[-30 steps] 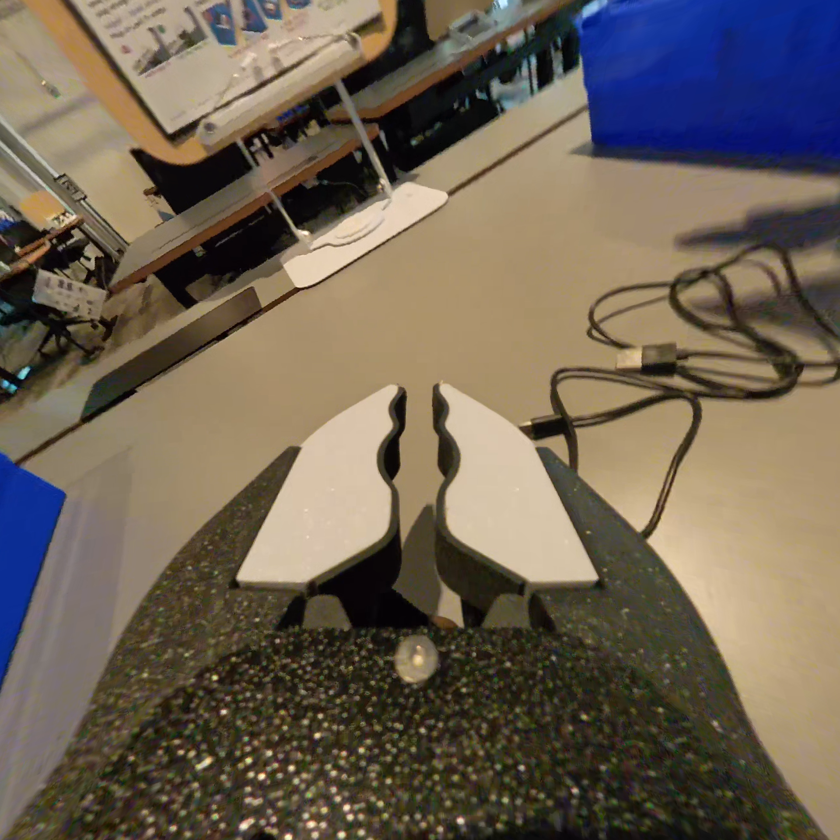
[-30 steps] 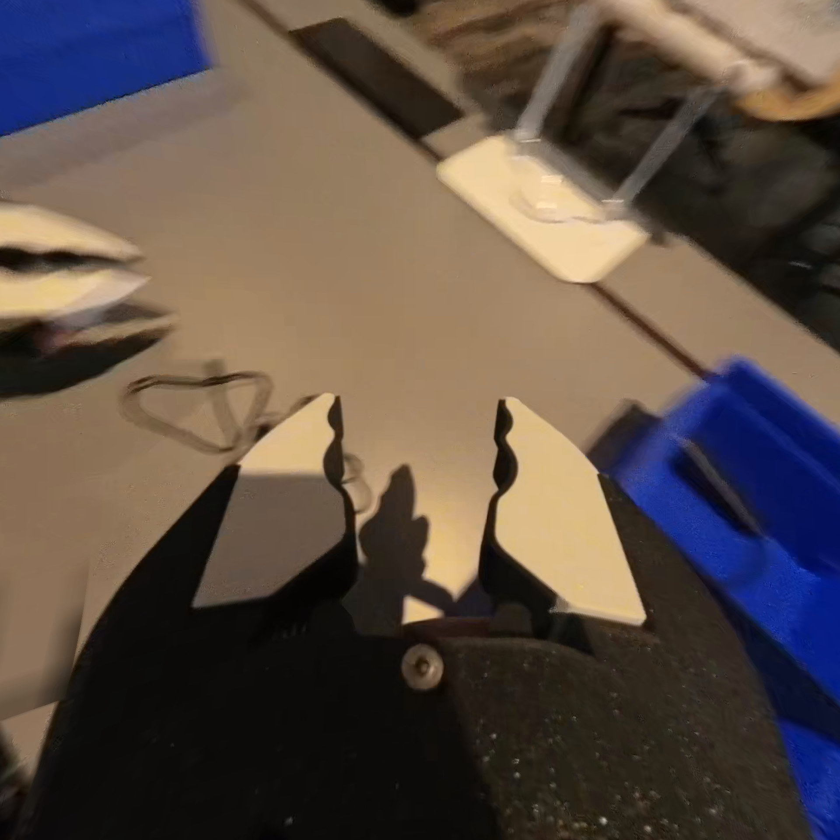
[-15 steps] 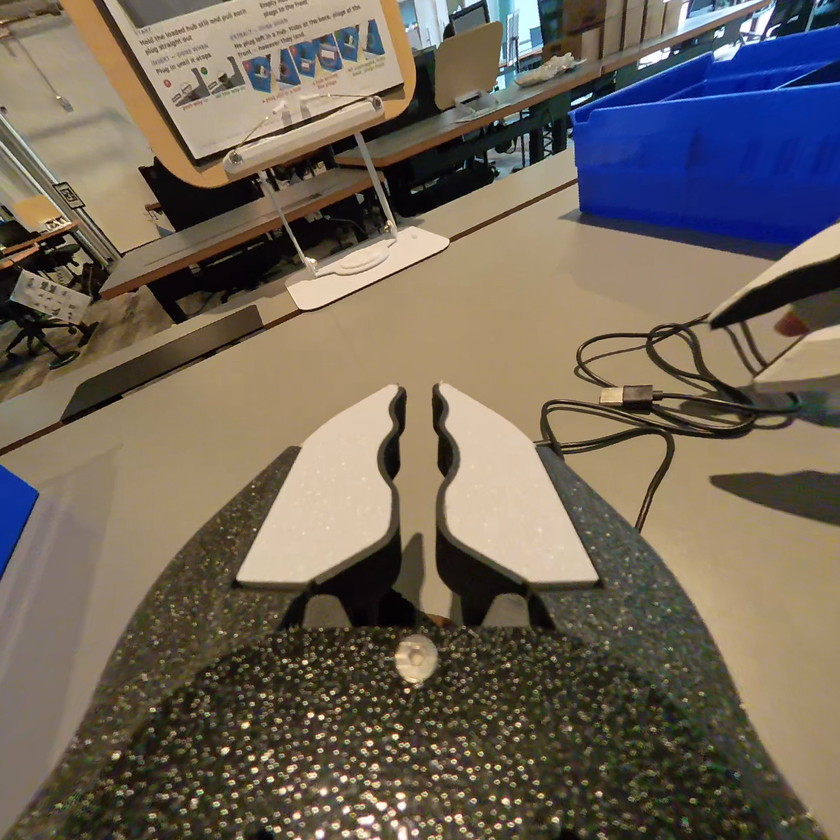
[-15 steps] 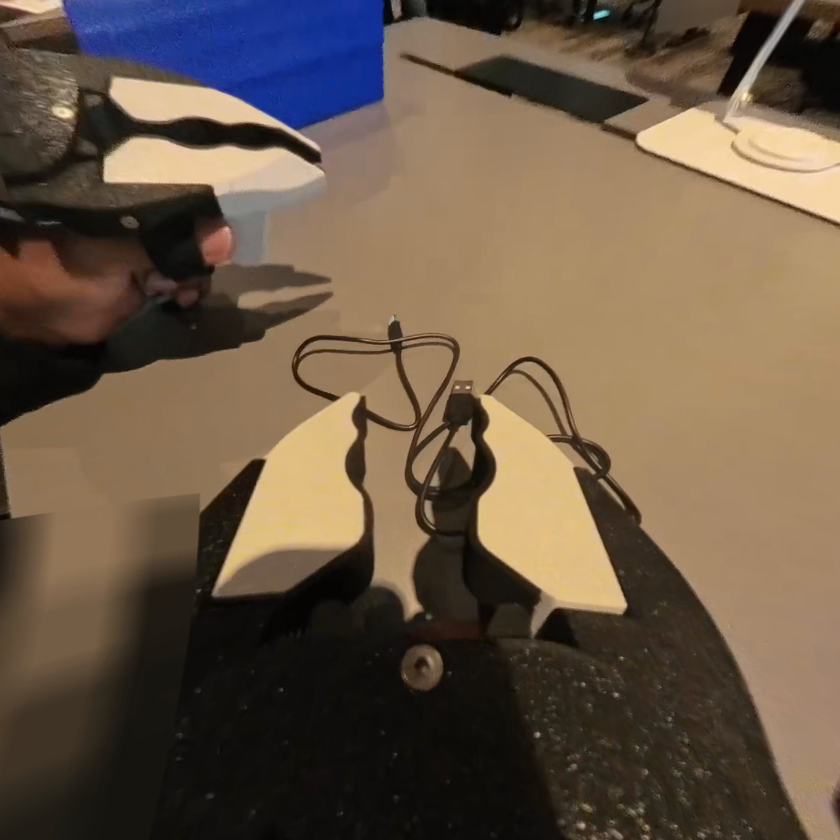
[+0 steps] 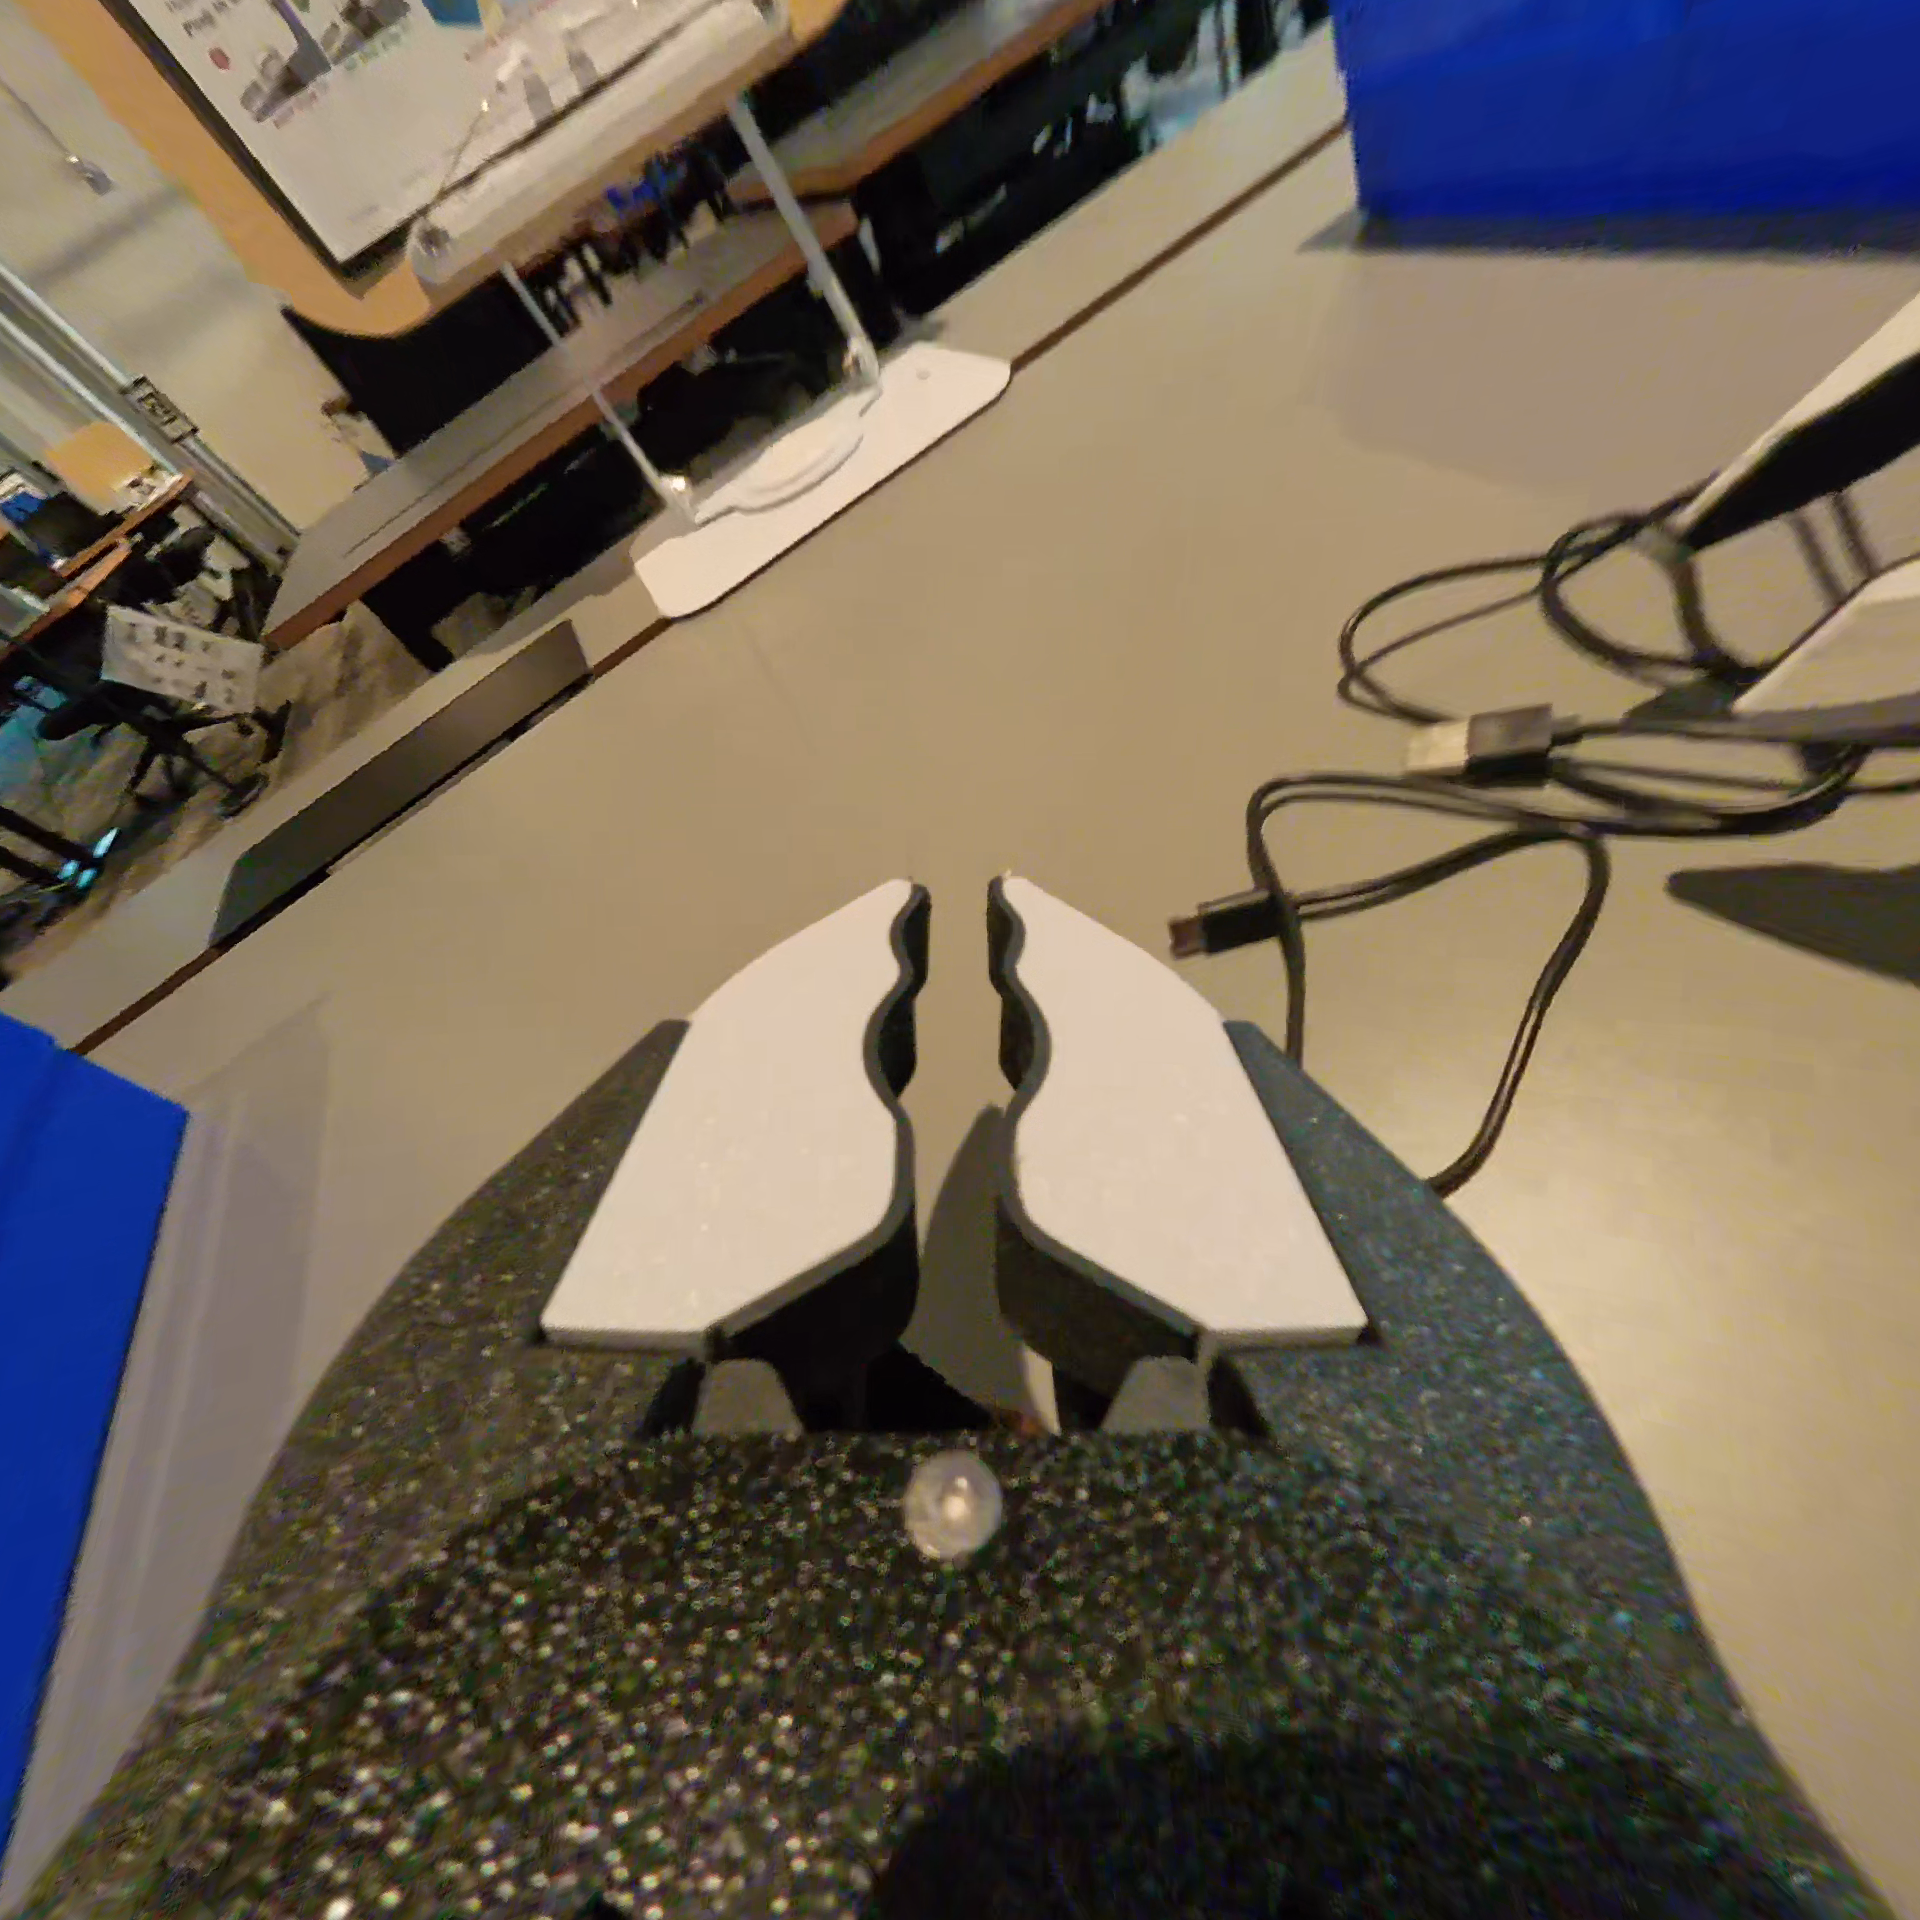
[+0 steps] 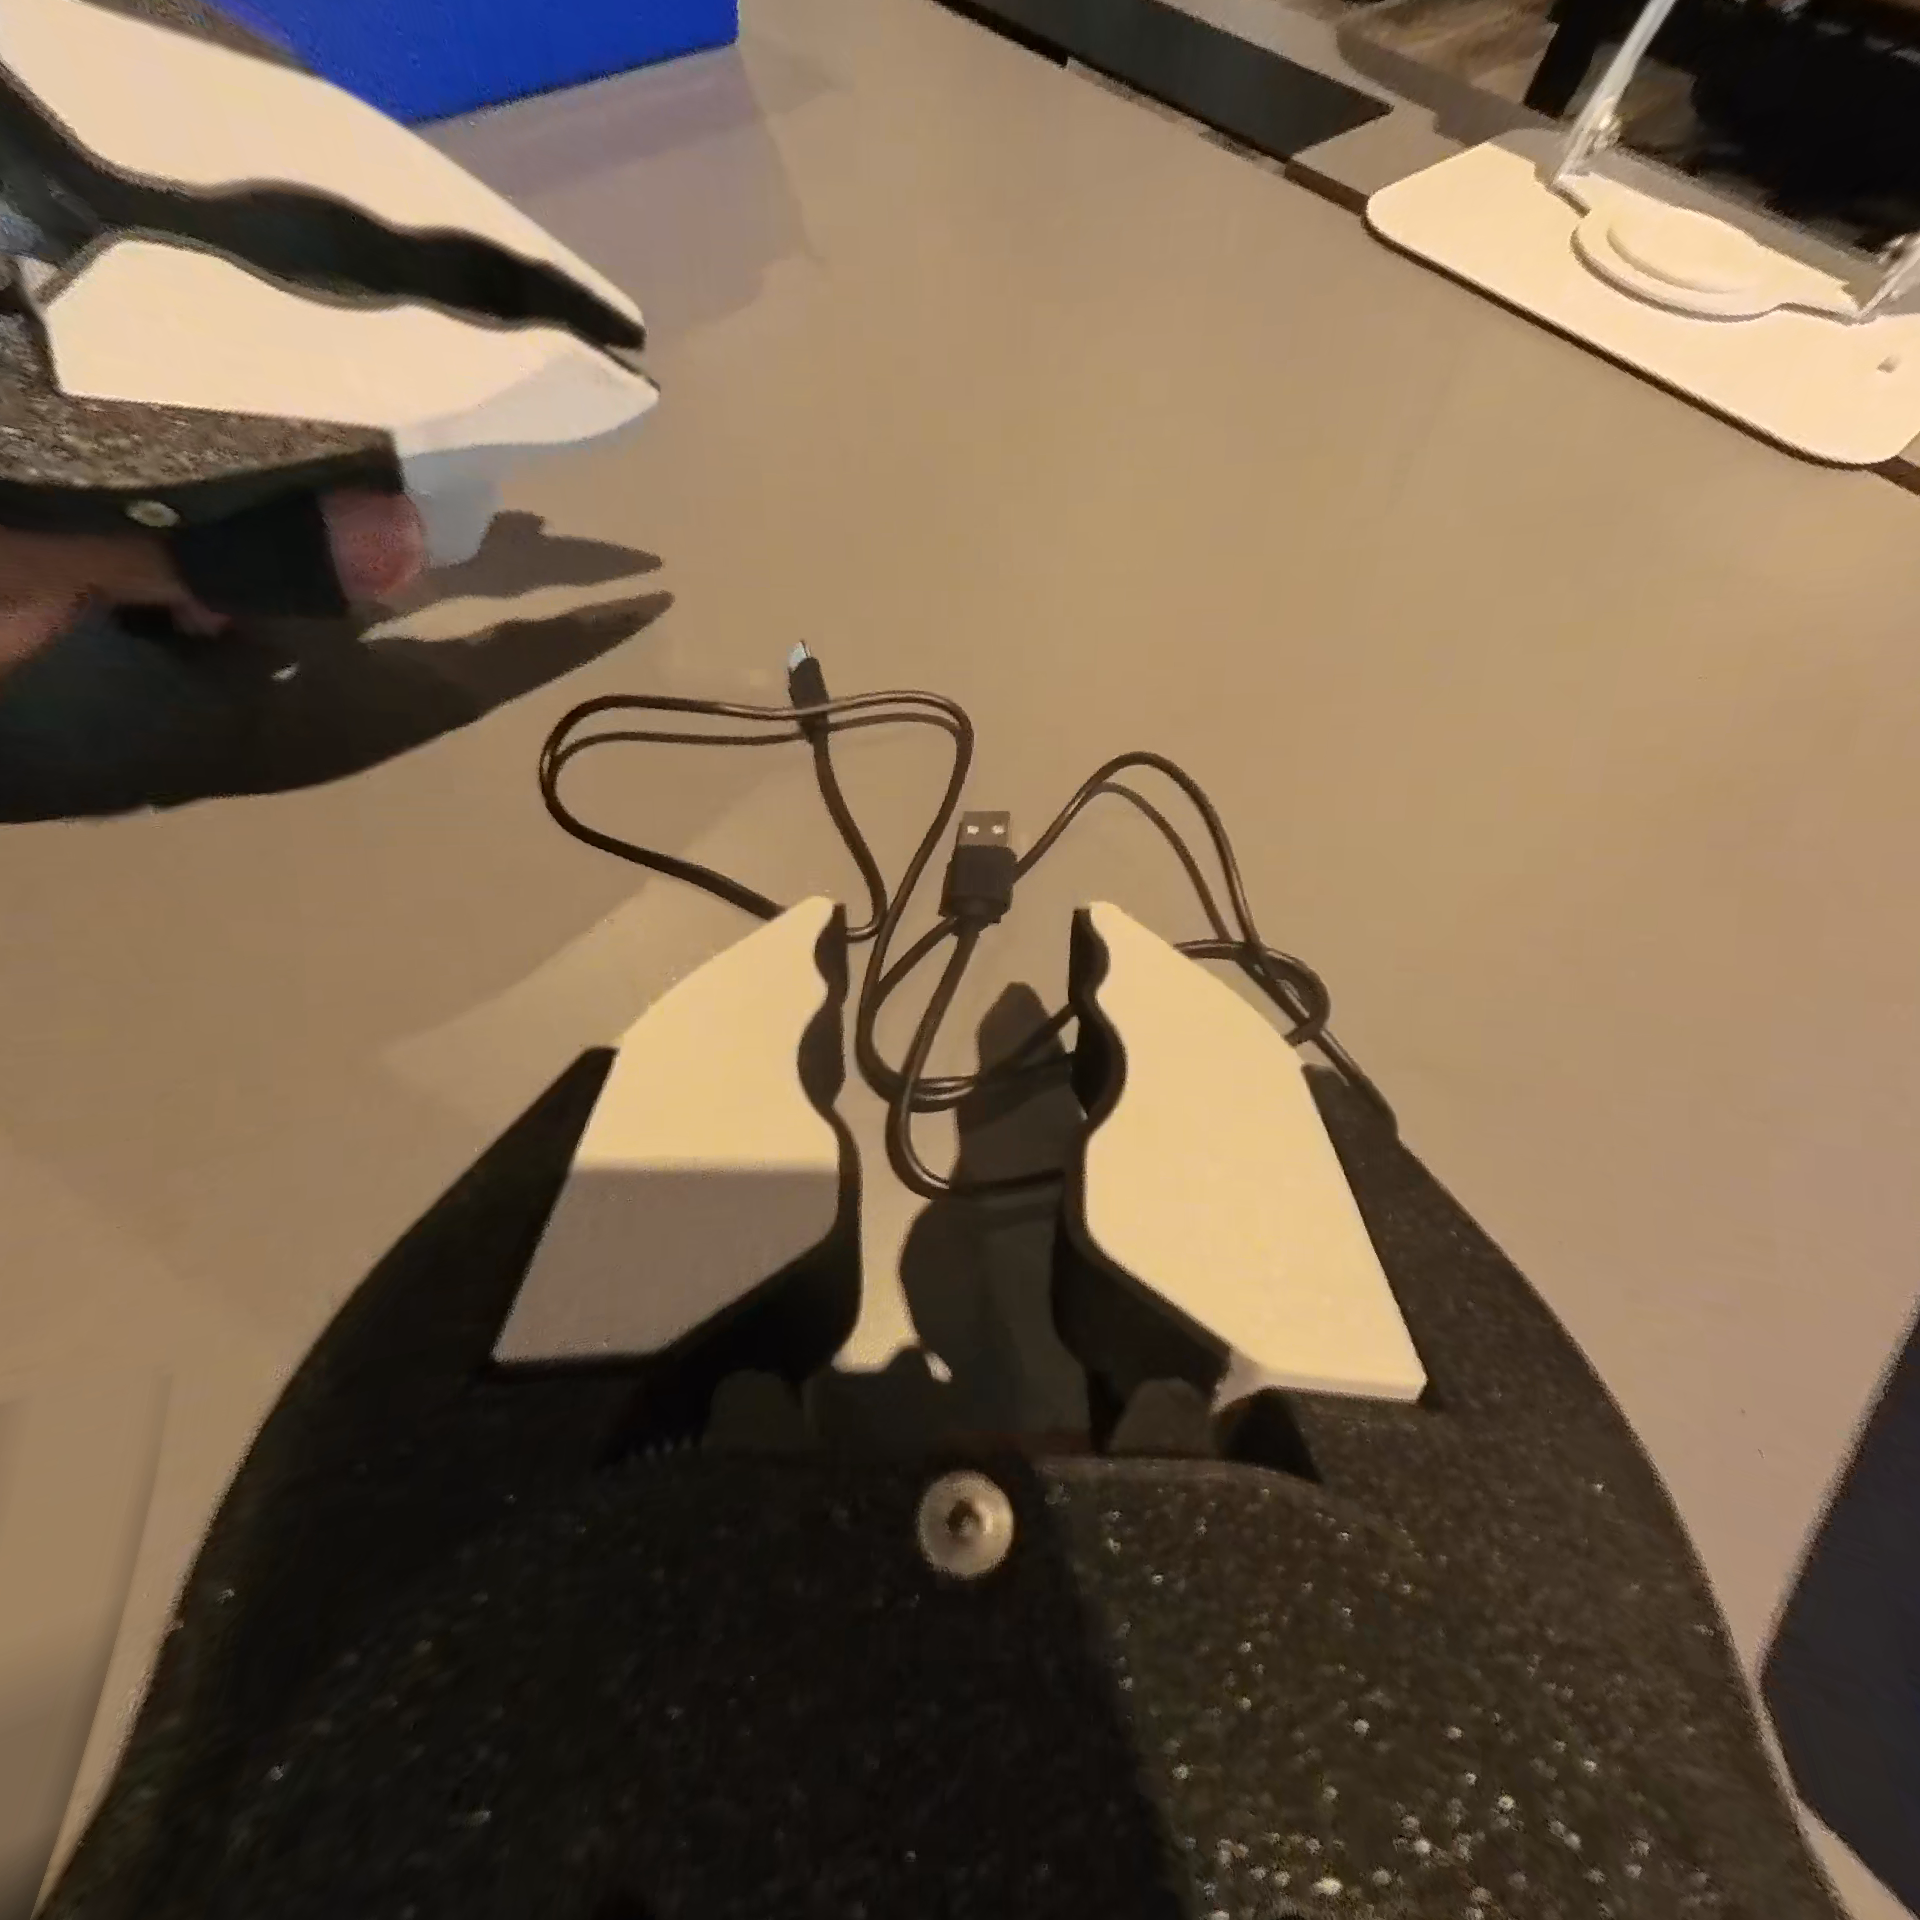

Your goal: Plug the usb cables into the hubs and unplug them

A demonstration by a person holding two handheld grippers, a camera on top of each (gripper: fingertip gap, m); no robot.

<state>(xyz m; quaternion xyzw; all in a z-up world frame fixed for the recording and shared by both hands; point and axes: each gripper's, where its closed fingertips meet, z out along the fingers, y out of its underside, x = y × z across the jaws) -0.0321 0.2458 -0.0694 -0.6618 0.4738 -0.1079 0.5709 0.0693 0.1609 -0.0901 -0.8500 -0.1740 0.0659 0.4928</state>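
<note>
Black USB cable (image 6: 914,831) lies coiled at twelve o'clock between the spread right gripper (image 6: 956,920); left gripper (image 5: 956,894) nearly closed, empty.

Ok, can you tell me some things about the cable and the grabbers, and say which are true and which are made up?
1. The black USB cable lies loose on the grey table. True.
2. The right gripper is squeezing the USB-A plug. False: its jaws stand open, with the plug just ahead of them, untouched.
3. The left gripper holds nothing. True: its jaws are nearly together with only a thin gap.
4. The cable's small plug is pushed into a hub. False: it lies free on the table, and no hub is in view.
5. A blue bin stands on the table. True.
</note>
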